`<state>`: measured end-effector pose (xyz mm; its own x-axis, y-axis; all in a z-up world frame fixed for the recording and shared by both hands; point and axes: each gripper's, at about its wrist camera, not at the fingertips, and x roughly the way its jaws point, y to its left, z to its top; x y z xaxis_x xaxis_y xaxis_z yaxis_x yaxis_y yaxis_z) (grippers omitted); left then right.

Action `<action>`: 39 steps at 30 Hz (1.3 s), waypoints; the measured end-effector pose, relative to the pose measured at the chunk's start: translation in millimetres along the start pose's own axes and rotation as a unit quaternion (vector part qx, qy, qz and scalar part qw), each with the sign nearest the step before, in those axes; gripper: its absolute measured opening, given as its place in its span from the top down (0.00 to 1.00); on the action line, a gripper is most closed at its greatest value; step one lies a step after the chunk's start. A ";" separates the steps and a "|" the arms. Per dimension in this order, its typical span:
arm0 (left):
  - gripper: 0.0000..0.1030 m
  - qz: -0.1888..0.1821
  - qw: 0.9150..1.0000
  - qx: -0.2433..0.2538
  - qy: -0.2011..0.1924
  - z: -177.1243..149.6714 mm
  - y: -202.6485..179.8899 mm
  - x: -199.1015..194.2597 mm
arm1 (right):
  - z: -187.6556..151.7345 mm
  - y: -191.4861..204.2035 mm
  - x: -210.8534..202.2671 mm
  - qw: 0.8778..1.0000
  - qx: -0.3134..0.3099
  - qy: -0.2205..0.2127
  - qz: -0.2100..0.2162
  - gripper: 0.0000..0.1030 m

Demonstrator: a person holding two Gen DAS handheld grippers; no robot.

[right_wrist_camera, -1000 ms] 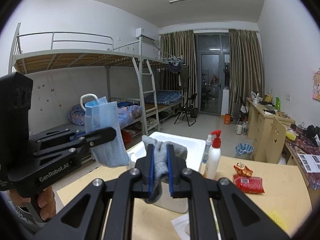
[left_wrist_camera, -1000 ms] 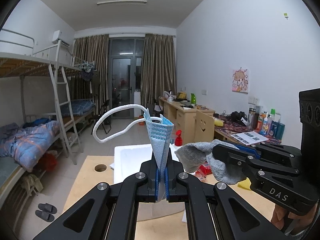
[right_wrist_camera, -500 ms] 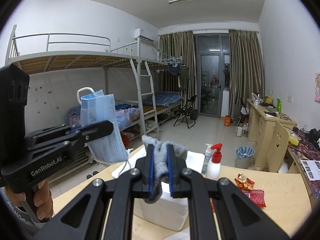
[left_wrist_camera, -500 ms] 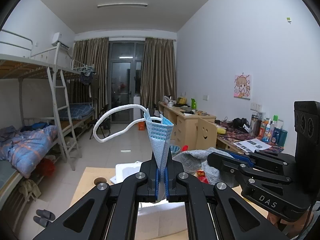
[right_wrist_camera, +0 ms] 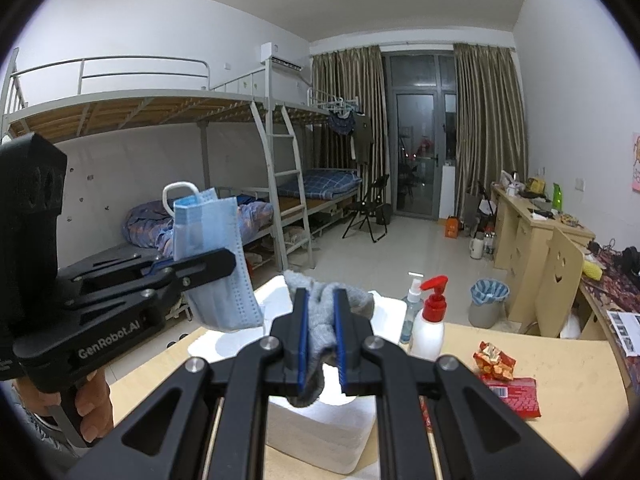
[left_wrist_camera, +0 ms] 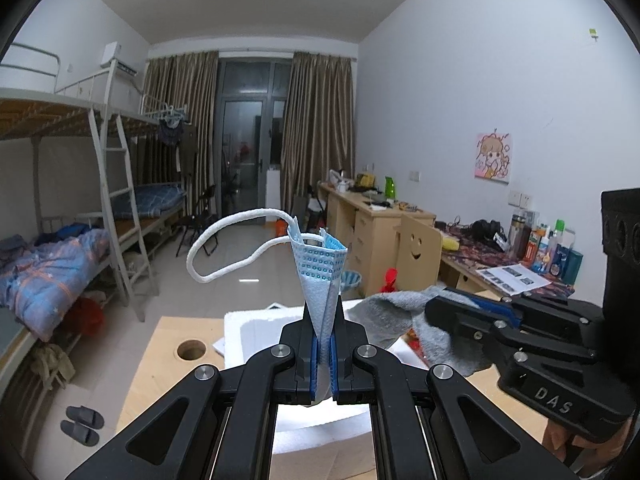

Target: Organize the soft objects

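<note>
My left gripper [left_wrist_camera: 323,346] is shut on a folded blue face mask [left_wrist_camera: 320,276], whose white ear loop [left_wrist_camera: 224,248] arcs out to the left. In the right wrist view the mask [right_wrist_camera: 212,256] hangs from the left gripper [right_wrist_camera: 226,260], held by a hand at the left edge. My right gripper [right_wrist_camera: 321,332] is shut on a grey sock-like cloth [right_wrist_camera: 320,320] that bulges above and droops below the pads. The left wrist view also shows that cloth [left_wrist_camera: 396,320] at the right gripper's tip. Both grippers hover just above a white foam box [right_wrist_camera: 332,424] on the table.
The wooden table [right_wrist_camera: 568,376] carries a red-capped pump bottle [right_wrist_camera: 430,324], a clear bottle [right_wrist_camera: 410,312] and red snack packets [right_wrist_camera: 512,394] right of the box. A round hole [left_wrist_camera: 191,349] is in the table's left part. Bunk beds stand left, desks right.
Both hands have shifted across the table with their loads. The foam box now lies lower in both views, under the fingers. Both grips are unchanged.
</note>
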<state>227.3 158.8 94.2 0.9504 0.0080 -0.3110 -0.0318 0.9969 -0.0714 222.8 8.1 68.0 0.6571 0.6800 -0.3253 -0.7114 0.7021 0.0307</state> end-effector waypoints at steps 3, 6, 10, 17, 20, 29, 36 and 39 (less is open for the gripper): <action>0.96 -0.001 1.000 0.002 0.010 -2.9 -0.6 9.8 | -1.1 -1.3 1.1 1.000 0.000 0.004 -0.004 0.86; 0.96 -0.003 1.000 0.006 0.018 -6.6 -1.7 18.0 | -1.2 -2.9 0.6 1.000 0.000 0.005 -0.005 0.86; 0.96 -0.004 0.999 0.002 0.034 -11.3 0.8 31.3 | -0.3 -5.3 2.9 1.000 0.004 0.008 -0.008 0.86; 0.96 -0.002 0.999 -0.003 0.049 -15.5 6.2 48.1 | -3.0 -9.2 11.4 1.000 0.006 0.018 -0.010 0.86; 0.96 -0.005 0.998 -0.009 0.057 -17.7 9.4 54.1 | -3.1 -11.3 12.6 1.000 0.010 0.019 -0.010 0.86; 0.96 -0.002 0.997 -0.008 0.072 -22.0 8.0 64.7 | -3.2 -14.7 13.3 1.000 0.015 0.020 -0.014 0.86; 0.96 -0.001 0.997 -0.014 0.075 -25.8 12.3 68.7 | -4.5 -16.0 15.4 0.999 0.016 0.022 -0.016 0.86; 0.95 0.004 0.997 -0.011 0.078 -26.9 12.4 70.8 | -5.2 -16.9 15.8 0.999 0.016 0.021 -0.017 0.86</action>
<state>285.9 169.7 45.8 0.8909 0.0021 -0.4543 -0.0475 0.9949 -0.0886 244.0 5.9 57.4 0.6689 0.6465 -0.3669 -0.6801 0.7315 0.0489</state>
